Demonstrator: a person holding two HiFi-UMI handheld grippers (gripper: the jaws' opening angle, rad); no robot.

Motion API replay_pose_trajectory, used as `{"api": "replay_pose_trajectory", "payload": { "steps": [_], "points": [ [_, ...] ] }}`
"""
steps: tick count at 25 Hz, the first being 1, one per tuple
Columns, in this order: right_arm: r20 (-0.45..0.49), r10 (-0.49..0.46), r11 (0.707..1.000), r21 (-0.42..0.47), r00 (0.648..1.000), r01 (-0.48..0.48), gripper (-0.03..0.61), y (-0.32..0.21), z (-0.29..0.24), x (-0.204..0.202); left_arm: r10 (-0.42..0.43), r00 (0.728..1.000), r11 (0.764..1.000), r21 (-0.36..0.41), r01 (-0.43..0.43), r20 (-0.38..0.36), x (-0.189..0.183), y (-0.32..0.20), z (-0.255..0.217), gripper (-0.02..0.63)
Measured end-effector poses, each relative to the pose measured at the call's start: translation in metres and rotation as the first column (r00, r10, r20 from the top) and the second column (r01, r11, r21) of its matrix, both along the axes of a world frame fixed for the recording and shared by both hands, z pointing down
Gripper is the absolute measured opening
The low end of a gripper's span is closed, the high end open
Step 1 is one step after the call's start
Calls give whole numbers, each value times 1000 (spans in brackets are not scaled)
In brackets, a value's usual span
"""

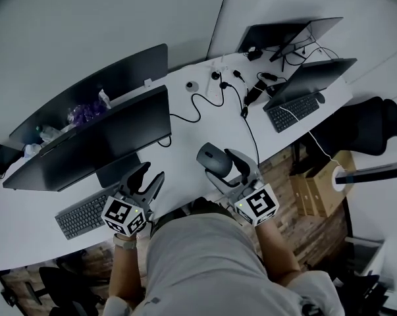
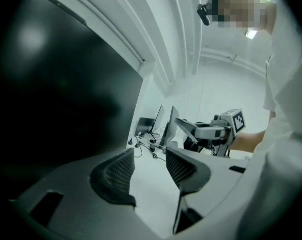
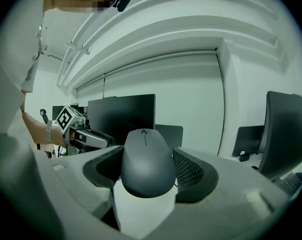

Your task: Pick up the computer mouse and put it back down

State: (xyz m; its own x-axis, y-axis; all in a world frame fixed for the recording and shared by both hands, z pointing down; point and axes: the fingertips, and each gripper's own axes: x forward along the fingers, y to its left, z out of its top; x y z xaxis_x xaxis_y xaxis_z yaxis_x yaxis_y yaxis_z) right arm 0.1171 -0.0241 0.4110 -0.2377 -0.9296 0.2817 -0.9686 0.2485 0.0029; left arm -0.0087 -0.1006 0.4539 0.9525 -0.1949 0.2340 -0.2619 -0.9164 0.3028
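Grey mouse (image 3: 146,160) inside right tool (image 3: 148,170)

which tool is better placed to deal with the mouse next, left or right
Right. The right tool has the mouse clamped between its jaws at the front edge of the desk. The left tool is open and empty, over by the keyboard.

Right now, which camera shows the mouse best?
The right gripper view: the mouse fills the middle, clamped between the right tongs. The head view shows it small, from above. In the left gripper view I cannot make it out.
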Motion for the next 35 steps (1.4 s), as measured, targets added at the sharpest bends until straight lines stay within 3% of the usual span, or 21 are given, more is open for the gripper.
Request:
{"api": "replay_pose_trajectory", "payload": {
  "steps": [15,25,35],
  "points": [
    [-19,23,998,-64,1000,-24,298,1,38,30,-65,997,998,5,65,38,-4,15,4,178],
    [-40,-27,987,-158,999,20,298,-10,80,35,-157,984,987,2,158,80,-21,32,8,176],
    [-45,-81,957,-282,996,66,298,-24,139,27,-256,958,966,-2,259,129,-42,43,12,178]
  ]
}}
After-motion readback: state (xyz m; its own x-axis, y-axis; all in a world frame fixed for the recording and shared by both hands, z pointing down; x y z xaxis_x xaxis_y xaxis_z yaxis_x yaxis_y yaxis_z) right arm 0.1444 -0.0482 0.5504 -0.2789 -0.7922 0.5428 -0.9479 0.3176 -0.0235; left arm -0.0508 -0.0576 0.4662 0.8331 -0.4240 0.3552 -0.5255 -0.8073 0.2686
